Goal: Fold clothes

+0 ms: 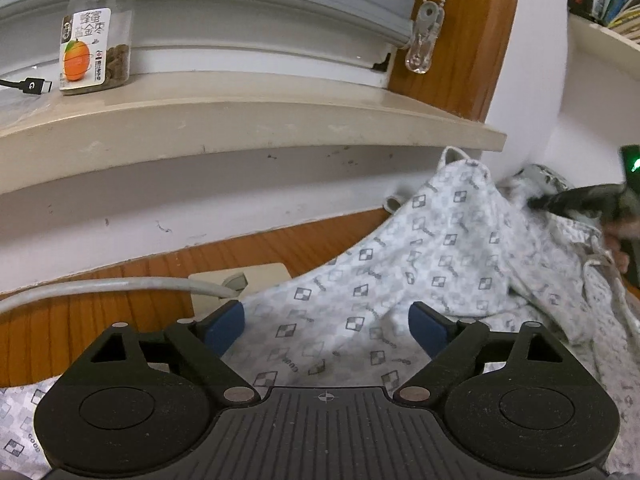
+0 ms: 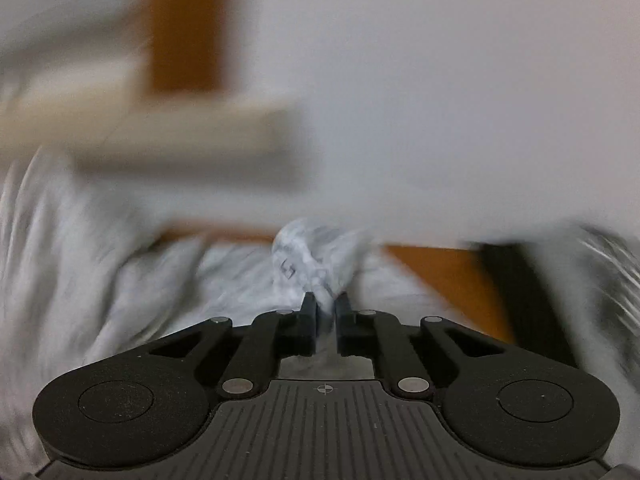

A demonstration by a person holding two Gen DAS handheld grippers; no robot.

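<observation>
Barely started: patterned garment (image 1: 420, 280) lies unfolded, bunched across desk (image 1: 100, 320) at center-right of frame, right tongs (image 2: 326, 306) clenched on a wad of it, left tongs (image 1: 326, 326) released w/ nothing held, all folds left.
</observation>
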